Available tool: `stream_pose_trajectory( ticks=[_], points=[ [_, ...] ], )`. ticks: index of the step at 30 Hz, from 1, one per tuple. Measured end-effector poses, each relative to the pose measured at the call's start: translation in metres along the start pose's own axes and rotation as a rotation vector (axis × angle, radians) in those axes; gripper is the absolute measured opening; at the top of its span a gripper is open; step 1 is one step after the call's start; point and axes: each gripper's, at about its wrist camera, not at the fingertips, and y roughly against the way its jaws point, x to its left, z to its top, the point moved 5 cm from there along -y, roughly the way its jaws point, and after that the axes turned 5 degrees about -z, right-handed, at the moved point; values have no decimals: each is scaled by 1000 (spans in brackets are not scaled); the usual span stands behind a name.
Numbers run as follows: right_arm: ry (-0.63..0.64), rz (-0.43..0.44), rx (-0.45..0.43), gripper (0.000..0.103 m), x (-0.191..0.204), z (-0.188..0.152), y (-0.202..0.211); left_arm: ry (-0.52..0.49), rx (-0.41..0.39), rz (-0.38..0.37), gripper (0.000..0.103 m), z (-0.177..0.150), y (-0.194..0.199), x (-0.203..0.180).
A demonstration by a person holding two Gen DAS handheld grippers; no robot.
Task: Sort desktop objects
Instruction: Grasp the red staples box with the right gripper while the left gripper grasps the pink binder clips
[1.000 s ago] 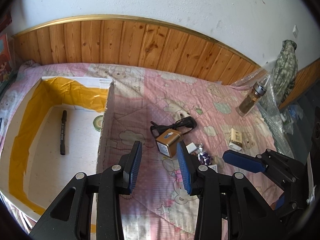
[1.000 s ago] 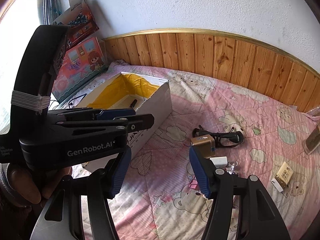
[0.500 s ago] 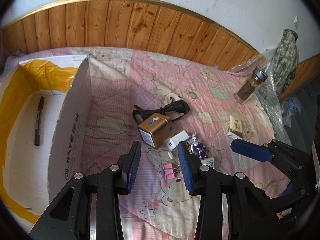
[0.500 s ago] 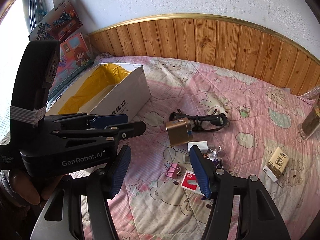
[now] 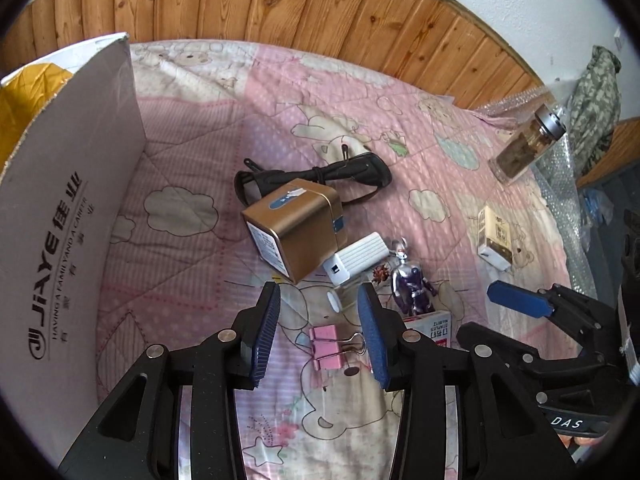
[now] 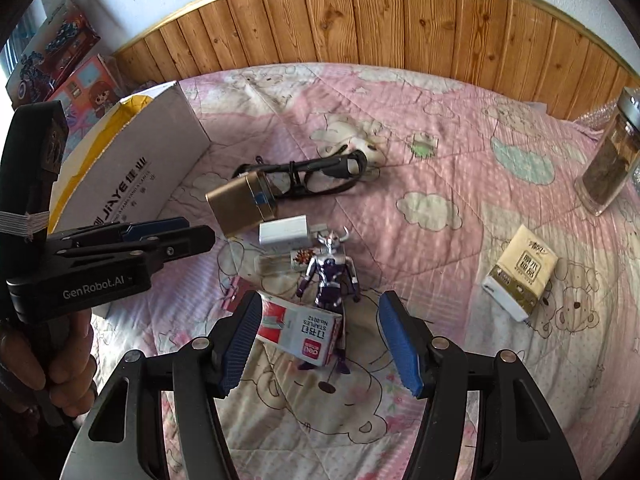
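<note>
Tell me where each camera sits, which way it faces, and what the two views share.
Left wrist: on the left tool, looking steeply down at the pink binder clip between its open fingers; the right tool shows at the right.
Right wrist: on the right tool, open, looking down at the staples box and silver-purple toy figure; the left tool and the hand holding it show at the left.
Shared: gold cube, black cable, cardboard box.
</note>
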Motion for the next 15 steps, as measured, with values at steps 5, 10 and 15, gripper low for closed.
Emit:
stream_pose_trajectory(
  ticks=[5,10,15],
  points=[
    [-16,35,40,64,-7,-12,-21,6,19,5,43,-1,-17,2],
    [-26,66,31,64,-5,-16,-41,43,24,45,43,-3,-24,18],
    [21,200,205,53,16,-32,-56,59,34,91,43,-6,-26,30]
  ],
)
